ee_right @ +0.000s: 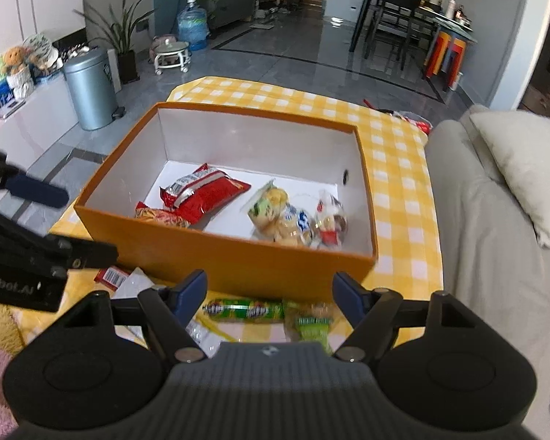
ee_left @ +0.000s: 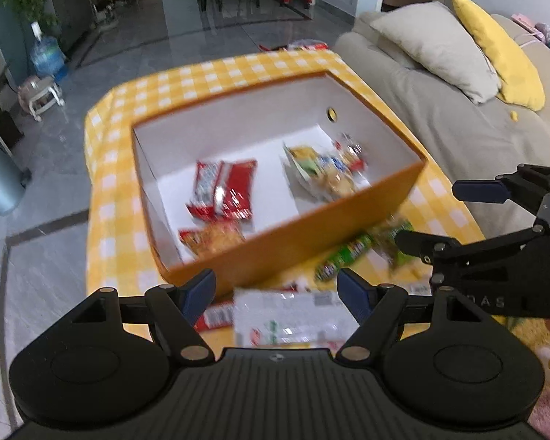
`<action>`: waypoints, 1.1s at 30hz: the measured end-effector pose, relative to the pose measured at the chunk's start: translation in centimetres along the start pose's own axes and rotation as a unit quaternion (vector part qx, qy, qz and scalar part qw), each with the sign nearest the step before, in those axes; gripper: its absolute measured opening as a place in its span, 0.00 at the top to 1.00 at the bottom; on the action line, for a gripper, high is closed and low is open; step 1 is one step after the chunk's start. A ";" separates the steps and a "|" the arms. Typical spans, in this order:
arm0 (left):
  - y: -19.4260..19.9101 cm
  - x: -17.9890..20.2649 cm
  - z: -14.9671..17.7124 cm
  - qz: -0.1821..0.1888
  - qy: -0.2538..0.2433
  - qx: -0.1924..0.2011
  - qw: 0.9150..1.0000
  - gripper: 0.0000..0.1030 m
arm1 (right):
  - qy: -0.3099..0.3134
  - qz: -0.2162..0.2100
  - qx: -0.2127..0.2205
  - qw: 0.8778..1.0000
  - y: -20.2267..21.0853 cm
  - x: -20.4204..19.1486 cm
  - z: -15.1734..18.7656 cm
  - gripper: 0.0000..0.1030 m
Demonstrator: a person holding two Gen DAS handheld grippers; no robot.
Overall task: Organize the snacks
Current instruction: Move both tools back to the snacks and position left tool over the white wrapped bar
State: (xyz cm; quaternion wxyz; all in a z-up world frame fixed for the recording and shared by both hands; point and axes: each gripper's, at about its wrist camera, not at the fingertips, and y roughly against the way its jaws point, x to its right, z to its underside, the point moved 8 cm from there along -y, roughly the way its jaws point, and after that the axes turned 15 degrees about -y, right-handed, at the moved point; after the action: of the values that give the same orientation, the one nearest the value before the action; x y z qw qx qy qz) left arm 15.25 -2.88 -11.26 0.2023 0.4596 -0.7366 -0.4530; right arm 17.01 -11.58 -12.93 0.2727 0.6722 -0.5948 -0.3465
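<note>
An orange box (ee_right: 238, 267) with a white interior sits open on a table draped in a yellow-and-white checked cloth (ee_right: 396, 168), with a beige sofa (ee_right: 487, 227) and its grey cushion (ee_right: 524, 168) at three o'clock of the box in the right wrist view. Inside the box, red snack packets (ee_right: 205, 192) lie toward the nine o'clock side, a smaller orange-red packet (ee_right: 161, 217) touching them at the near wall, while a cluster of clear-wrapped pastries (ee_right: 293, 216) rests toward the three o'clock side. Outside the box, just beside its near wall at six o'clock, a green roll of sweets (ee_right: 244, 308) and a green packet (ee_right: 311, 324) lie on the cloth. The right gripper (ee_right: 269, 295) hangs above these two with its jaws spread wide and nothing between its pads. In the left wrist view, which is blurred, the left gripper (ee_left: 277, 291) also stands wide and empty, poised over a white packet (ee_left: 293, 317) and a red wrapper (ee_left: 216, 315) on the cloth at six o'clock of the box. Each gripper shows at the edge of the other's view, side by side in front of the box. Across the tiled floor stand a grey pedal bin (ee_right: 90, 88) at ten o'clock and a blue water bottle (ee_right: 191, 24) at eleven o'clock.
</note>
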 end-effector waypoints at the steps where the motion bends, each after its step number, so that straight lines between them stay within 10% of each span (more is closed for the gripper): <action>1: -0.2 0.3 0.3 0.005 0.002 -0.002 1.000 0.14 | -0.010 -0.004 0.000 1.000 -0.1 0.4 0.5 0.26; 16: -4.7 2.0 4.4 0.035 0.018 -0.032 0.999 0.14 | -0.034 0.021 -0.049 0.998 -4.8 4.6 7.1 0.24; 33: -9.2 1.0 5.4 0.036 0.055 -0.077 0.995 0.14 | -0.056 0.038 -0.037 0.997 -8.2 6.0 5.5 0.29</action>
State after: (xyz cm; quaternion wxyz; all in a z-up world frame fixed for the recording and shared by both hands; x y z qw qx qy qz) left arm 15.43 -2.63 -22.01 0.2929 0.4402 -0.7034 -0.4750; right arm 17.96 -16.10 -23.51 0.2765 0.6182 -0.6208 -0.3950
